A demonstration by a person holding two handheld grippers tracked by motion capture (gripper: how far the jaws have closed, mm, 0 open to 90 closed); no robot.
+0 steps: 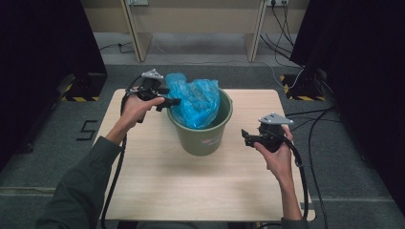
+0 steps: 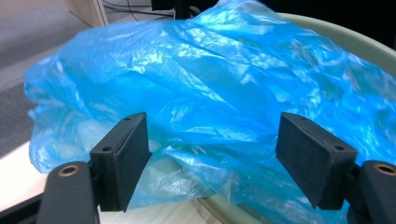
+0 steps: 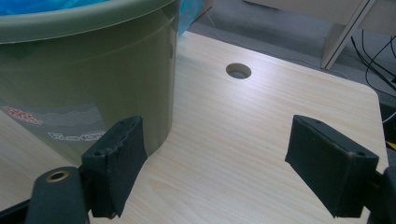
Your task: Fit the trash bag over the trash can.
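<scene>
Blue plastic bag (image 1: 195, 101) sits bunched in the green bucket (image 1: 204, 138) mid-tabletop (image 1: 157, 181), spilling over its far-left rim. Left claw (image 1: 175, 101) is spread wide at the film, gripping nothing; right claw (image 1: 245, 135) gapes empty beside the bucket wall. Thin film could slip or tear if pinched shallowly, and a hard tug might tip the unsteadied bucket. Its label (image 3: 51, 122) is too blurred to read.

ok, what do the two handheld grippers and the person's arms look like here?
Both the left gripper and the right gripper are black, each topped by a grey three-cornered plate, with flat rectangular black pads and brass-coloured rivets. A black cable trails from each. The left arm wears a dark green sleeve.
</scene>
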